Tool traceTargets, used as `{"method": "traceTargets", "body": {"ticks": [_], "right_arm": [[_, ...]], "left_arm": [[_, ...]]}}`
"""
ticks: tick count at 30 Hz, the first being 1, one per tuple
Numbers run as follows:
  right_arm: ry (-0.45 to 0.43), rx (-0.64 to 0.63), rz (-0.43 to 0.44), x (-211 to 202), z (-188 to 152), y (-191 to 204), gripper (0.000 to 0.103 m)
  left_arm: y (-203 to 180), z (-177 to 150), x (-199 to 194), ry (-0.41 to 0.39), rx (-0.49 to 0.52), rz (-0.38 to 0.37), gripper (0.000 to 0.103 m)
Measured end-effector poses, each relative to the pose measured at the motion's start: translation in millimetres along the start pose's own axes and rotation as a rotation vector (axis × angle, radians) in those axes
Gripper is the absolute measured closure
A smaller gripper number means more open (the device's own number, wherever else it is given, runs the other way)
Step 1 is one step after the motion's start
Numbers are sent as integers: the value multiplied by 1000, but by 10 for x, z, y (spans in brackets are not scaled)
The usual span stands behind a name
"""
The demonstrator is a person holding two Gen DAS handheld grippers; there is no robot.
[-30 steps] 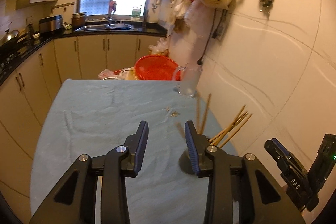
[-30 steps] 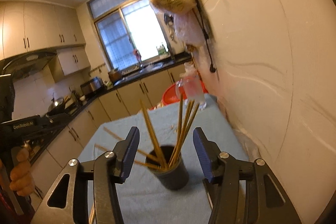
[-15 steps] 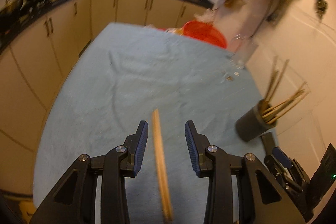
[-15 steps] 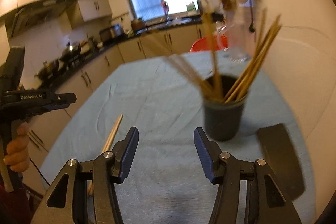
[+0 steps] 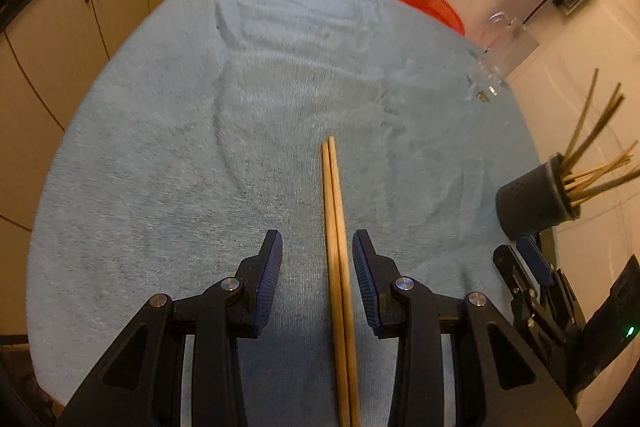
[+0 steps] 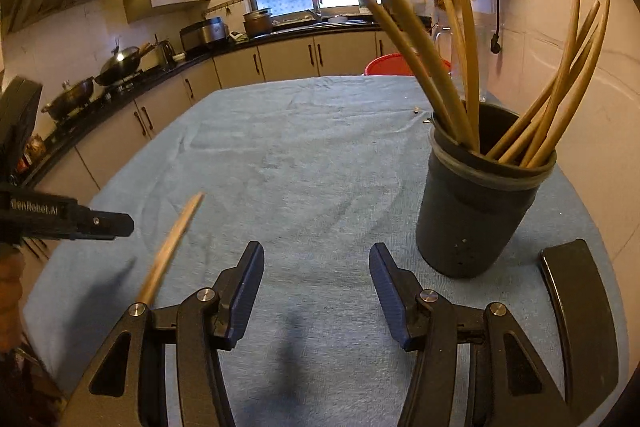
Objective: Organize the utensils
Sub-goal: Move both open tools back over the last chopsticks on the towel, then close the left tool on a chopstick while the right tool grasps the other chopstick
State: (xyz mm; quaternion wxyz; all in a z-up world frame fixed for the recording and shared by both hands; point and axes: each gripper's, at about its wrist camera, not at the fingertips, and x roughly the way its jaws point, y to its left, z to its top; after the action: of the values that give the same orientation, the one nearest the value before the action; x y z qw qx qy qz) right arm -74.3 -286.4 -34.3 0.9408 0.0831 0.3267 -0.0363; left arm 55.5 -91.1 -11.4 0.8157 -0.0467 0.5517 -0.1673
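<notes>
The left gripper (image 5: 317, 259) hung above the blue cloth (image 5: 168, 155), fingers apart, a pair of chopsticks (image 5: 335, 227) lying between them on the cloth, touching neither pad. The right gripper (image 6: 316, 279) was also spread wide, holding nothing. Beyond it, right of the pair, stood the dark holder (image 6: 476, 203), full of chopsticks. Farther still sat a red basket (image 5: 424, 5).

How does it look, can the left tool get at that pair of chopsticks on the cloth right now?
Probably yes. The left tool is open and its fingers already straddle the chopstick pair, with only bare blue cloth around.
</notes>
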Motion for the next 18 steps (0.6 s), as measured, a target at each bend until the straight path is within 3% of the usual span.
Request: {"method": "traceTargets", "body": {"ticks": [9, 18], "right_arm": [[75, 134, 50, 145, -18, -293, 44], [76, 114, 37, 124, -22, -247, 44]], "left_arm": [[-97, 151, 301, 37, 20, 64, 74], [-138, 196, 435, 65, 46, 94, 77]]}}
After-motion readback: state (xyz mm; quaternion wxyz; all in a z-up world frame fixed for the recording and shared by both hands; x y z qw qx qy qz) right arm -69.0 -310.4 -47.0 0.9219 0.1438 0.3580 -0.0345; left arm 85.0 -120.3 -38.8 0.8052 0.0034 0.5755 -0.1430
